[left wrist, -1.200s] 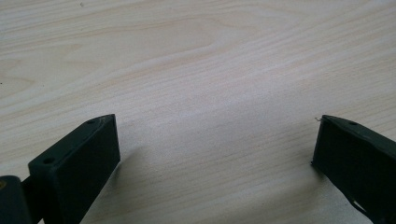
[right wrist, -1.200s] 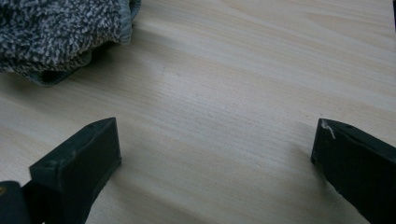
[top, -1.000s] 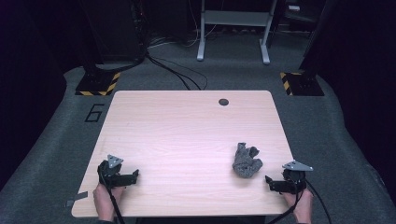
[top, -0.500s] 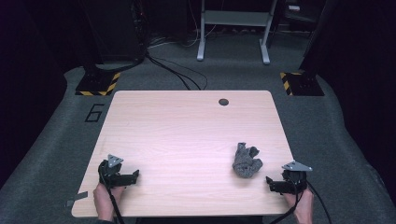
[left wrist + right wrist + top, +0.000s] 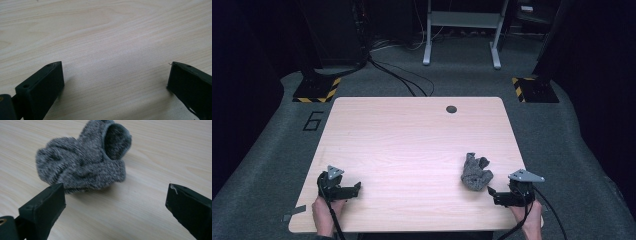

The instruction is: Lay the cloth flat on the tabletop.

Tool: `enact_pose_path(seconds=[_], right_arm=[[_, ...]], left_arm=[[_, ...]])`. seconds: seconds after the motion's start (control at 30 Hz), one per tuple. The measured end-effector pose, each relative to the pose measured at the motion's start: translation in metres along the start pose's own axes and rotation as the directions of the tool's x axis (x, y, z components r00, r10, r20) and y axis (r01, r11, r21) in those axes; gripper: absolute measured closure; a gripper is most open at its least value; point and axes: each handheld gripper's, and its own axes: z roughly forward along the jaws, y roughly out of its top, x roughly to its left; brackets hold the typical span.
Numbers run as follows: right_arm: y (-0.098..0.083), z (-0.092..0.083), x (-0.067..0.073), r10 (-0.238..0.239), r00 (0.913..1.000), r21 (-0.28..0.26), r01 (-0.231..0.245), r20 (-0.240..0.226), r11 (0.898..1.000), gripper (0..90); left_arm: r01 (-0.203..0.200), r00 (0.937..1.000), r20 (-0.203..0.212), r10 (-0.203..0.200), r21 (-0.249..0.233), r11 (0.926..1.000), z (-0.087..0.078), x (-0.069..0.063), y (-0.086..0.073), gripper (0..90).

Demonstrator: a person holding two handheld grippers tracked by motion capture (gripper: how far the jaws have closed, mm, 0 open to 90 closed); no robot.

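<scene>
— Resting low at the near right corner, the right gripper [image 5: 493, 192] has its jaws spread wide. Why?

— It faces the sock [image 5: 82, 165], which lies crumpled on the counter [image 5: 412, 140] just beyond its tips, untouched; wide jaws could straddle the bunch.

— And the left gripper [image 5: 357, 187]?

— Spread too, over bare wood at the near left, well apart from the sock, likely waiting.

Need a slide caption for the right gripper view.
Open right hand-held gripper faces a crumpled grey sock on the wooden table.
</scene>
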Motion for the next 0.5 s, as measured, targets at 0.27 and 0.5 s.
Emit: enact_pose_path(seconds=[0.27, 0.5], right_arm=[[0.017, 0.006, 0.015, -0.027, 0.9988, -0.017, 0.026, -0.042, 1.000, 2.0], [0.028, 0.017, 0.024, -0.042, 0.9969, -0.014, 0.041, -0.067, 0.999, 2.1]], left_arm=[[-0.003, 1.0000, 0.000, 0.003, 0.006, 1.0000, -0.001, 0.000, 0.000, 0.4], [0.000, 1.0000, 0.000, 0.000, 0.000, 1.0000, 0.000, 0.000, 0.000, 0.5]])
